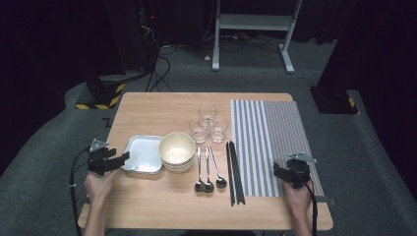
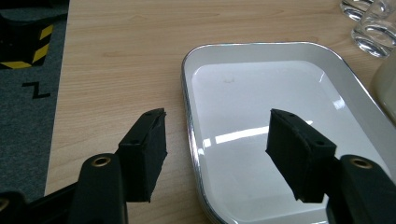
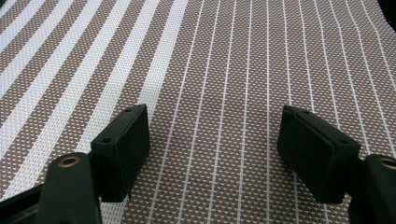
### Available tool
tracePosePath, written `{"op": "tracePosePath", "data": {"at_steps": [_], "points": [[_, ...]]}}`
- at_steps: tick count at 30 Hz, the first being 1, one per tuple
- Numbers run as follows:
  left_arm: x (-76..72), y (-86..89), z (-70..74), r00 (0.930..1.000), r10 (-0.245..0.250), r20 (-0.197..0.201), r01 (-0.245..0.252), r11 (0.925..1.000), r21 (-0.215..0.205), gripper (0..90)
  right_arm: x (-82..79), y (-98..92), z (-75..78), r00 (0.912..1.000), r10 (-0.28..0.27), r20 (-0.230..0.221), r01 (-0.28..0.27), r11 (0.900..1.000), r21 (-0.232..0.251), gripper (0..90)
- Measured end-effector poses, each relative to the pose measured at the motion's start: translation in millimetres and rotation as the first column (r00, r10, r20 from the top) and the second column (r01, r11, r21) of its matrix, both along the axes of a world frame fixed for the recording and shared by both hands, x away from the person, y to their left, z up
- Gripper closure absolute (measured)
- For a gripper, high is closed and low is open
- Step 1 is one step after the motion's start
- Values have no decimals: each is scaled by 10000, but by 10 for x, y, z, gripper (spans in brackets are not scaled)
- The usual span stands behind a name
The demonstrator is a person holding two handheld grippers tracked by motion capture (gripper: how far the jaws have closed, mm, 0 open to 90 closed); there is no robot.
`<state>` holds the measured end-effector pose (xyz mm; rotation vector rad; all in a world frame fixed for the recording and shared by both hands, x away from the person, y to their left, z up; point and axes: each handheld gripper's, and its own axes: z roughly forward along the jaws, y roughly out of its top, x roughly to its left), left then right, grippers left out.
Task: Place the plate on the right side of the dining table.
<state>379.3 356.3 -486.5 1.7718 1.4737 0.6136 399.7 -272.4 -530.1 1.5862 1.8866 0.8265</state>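
Early stage, by the look of it: nothing on the striped placemat (image 1: 275,142) yet. Left gripper (image 2: 215,144) half open astride the near-left rim of the empty white tray (image 2: 261,51), not gripping. Right gripper (image 3: 212,149) wide open, empty, over the placemat. Bowls (image 1: 177,150) stacked, glasses (image 1: 209,123) empty.

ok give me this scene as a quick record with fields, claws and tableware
left claw: open, straddling the near-left rim of the white tray
right claw: open, nothing between, over the striped placemat
bowls: stacked right of tray
glasses: three, clustered
spoons: three, side by side
chopsticks: black, beside placemat
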Motion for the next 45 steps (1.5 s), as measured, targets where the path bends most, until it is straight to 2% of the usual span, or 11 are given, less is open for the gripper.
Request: {"op": "tracePosePath", "data": {"at_steps": [4, 12, 24, 33, 38, 45], "points": [[50, -13, -21, 10000, -25, -56, 25, 10000, 65, 390, 0, 0, 0, 10000, 4, -3, -4, 10000, 1, 250], [147, -8, -57, 9999, 114, -108, -115, 9999, -99, 418, 0, 0, 0, 10000, 2, -3, -2, 10000, 1, 250], [225, 9, -122, 9990, 451, -43, -452, 9987, -248, 539, 0, 0, 0, 10000, 2, -3, -2, 10000, 1, 250], [288, 8, -167, 9974, 699, -160, -700, 9975, -86, 649, 0, 0, 0, 10000, 3, -2, -3, 10000, -1, 250], [311, 33, -205, 9967, 786, -223, -793, 9963, -344, 714, 0, 0, 0, 10000, -2, 1, 2, 10000, -2, 250], [326, 44, -256, 9964, 795, -299, -809, 9956, -465, 778, 0, 0, 0, 10000, -5, 0, 5, 10000, 1, 250]]}}
